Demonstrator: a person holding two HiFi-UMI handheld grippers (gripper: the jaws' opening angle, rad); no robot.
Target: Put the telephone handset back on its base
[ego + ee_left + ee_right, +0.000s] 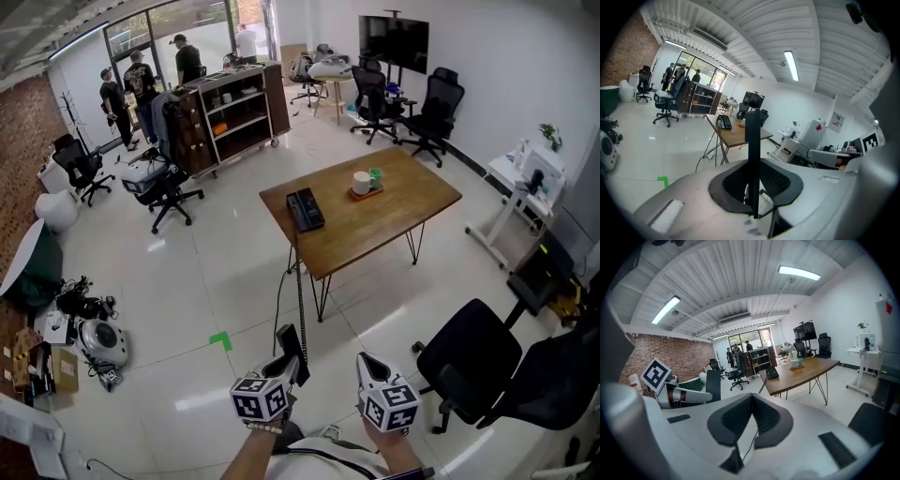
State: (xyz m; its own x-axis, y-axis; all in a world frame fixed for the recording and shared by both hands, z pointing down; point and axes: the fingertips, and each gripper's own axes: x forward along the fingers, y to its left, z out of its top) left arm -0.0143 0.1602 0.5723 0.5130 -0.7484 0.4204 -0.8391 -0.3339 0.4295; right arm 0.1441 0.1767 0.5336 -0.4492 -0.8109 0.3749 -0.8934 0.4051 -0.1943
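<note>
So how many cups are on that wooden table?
2. A white cup and a green cup just right of it, both on the orange tray on the wooden table. Another could be hidden behind them.

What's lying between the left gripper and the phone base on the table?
Head view: only bare floor and the cord, hanging from the table edge by the base toward the handset in the left gripper.

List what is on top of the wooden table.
The black telephone base lies near the left corner of the wooden table; a tray holds a white mug and a green cup. What the cups contain cannot be seen.
</note>
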